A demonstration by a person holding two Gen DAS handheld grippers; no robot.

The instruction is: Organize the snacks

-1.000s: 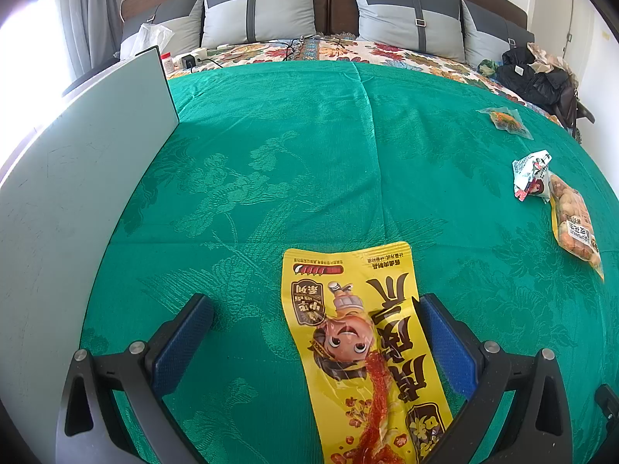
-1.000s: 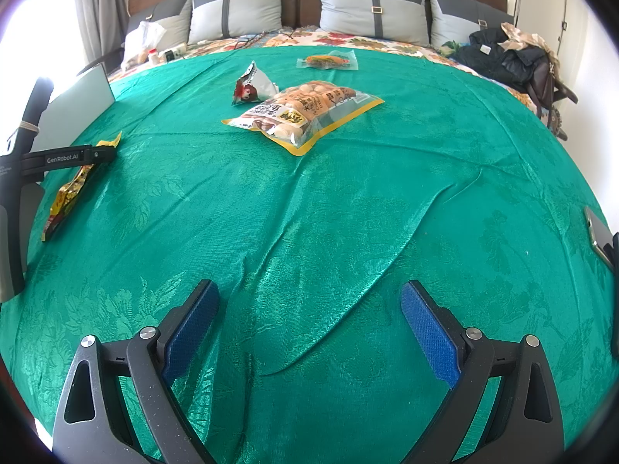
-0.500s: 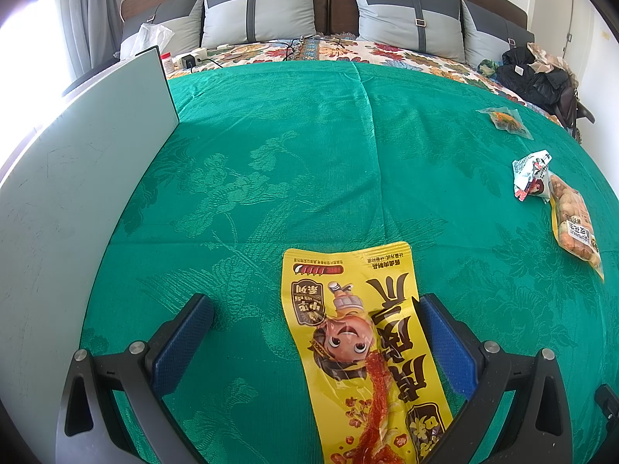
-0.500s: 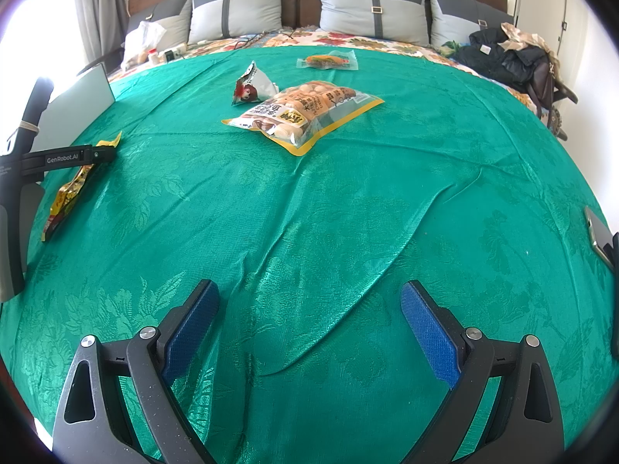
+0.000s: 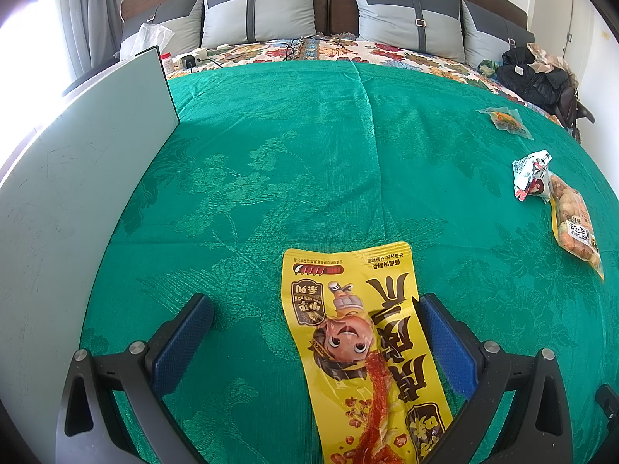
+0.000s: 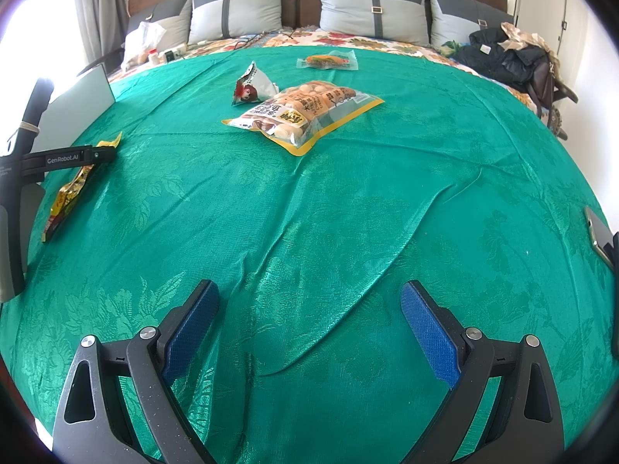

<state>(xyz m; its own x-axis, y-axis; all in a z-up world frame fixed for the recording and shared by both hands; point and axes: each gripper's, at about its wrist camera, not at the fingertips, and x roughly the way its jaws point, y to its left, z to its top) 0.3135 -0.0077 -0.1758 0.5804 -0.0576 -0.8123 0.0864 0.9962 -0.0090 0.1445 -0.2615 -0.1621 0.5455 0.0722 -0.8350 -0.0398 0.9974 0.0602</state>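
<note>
A long yellow snack packet (image 5: 359,344) with a cartoon face lies flat on the green bedspread (image 5: 309,162). My left gripper (image 5: 315,332) stands open over it, the packet nearer the right finger. In the right wrist view that packet (image 6: 73,189) shows at the far left under the left gripper. A clear bag of peanuts (image 6: 305,114), a small white-red pouch (image 6: 251,87) and a clear sachet with orange contents (image 6: 327,62) lie farther up the bed. My right gripper (image 6: 309,319) is open over bare cloth, holding nothing.
A pale grey board (image 5: 77,178) stands along the bed's left edge. Grey pillows (image 5: 259,11) line the headboard. Dark clothes (image 6: 503,58) are piled at the back right. A phone-like object (image 6: 597,237) sits at the right edge. Bare green cloth spreads across the middle.
</note>
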